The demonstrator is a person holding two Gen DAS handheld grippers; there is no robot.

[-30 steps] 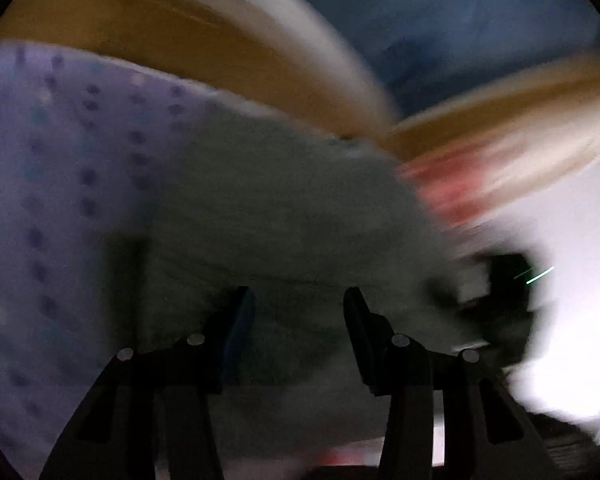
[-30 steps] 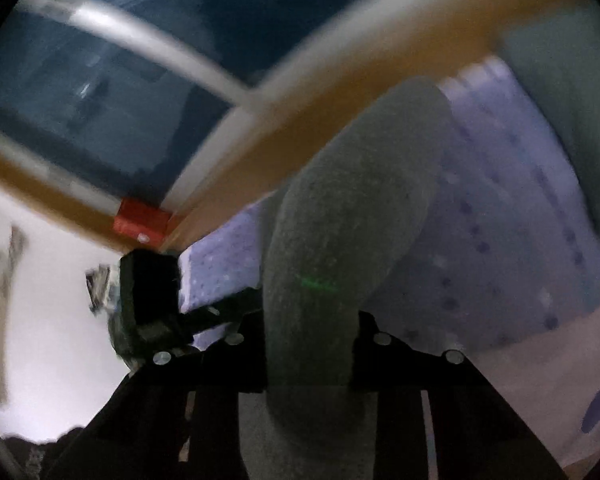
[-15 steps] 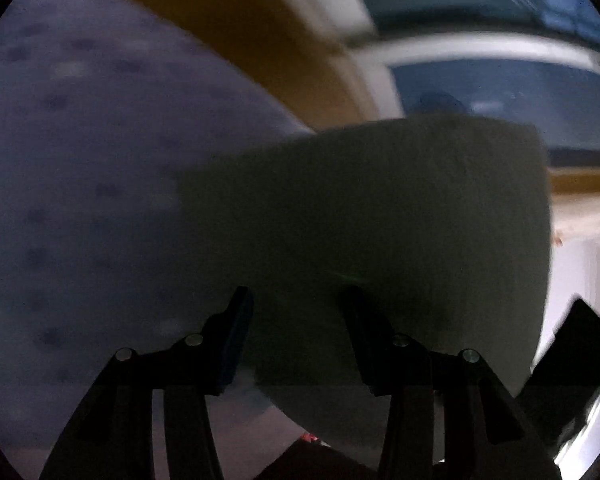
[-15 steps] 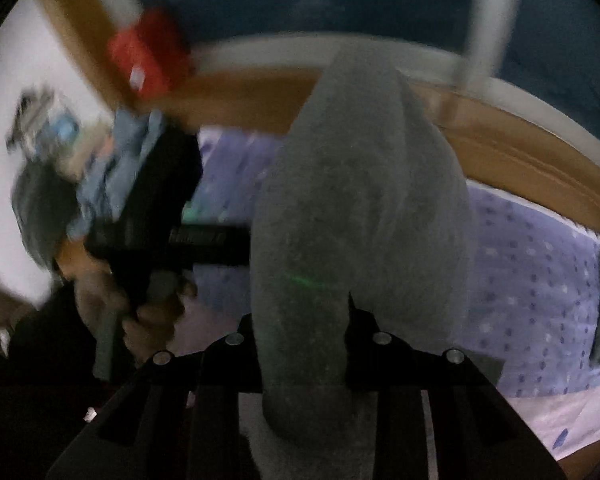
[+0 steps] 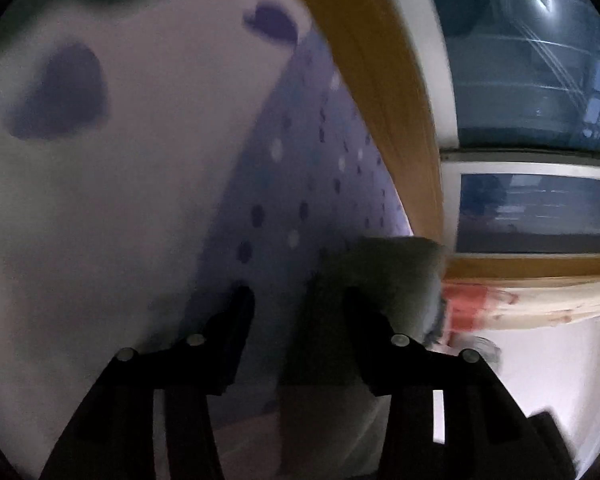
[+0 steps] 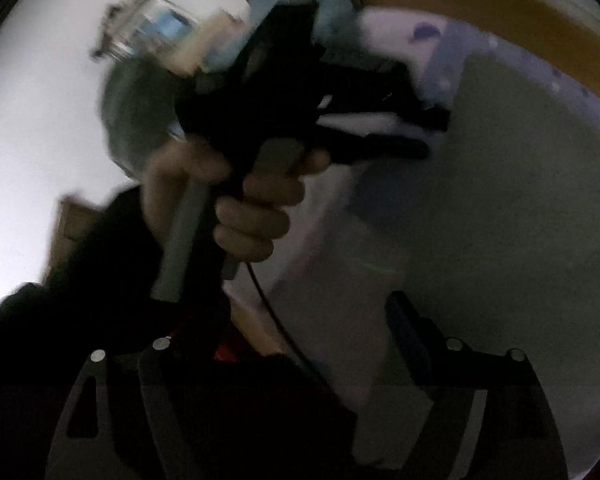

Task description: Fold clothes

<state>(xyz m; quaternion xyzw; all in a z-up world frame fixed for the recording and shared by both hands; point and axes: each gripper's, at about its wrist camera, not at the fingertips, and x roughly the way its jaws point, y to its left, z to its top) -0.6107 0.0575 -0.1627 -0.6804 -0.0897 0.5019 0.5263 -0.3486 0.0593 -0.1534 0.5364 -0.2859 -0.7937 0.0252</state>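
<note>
Now both hand-held grippers (image 5: 296,300) (image 6: 300,320) gape over grey garment (image 6: 520,220).

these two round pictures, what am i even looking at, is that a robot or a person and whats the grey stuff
It is a person, not a robot. Each hand holds a two-finger gripper with a wide-angle camera on it, looking forward along the fingers, so each picture is round and bent.

One picture is from the left gripper. Its fingers stand apart, with a grey garment bunched by the right-hand finger; whether it is pinched is unclear. Behind lies a purple dotted bedsheet and a wooden bed frame.

The other is from the right gripper, open and holding nothing. It shows the person's left hand gripping the other tool's handle, and the grey garment spread on the bed.
</note>
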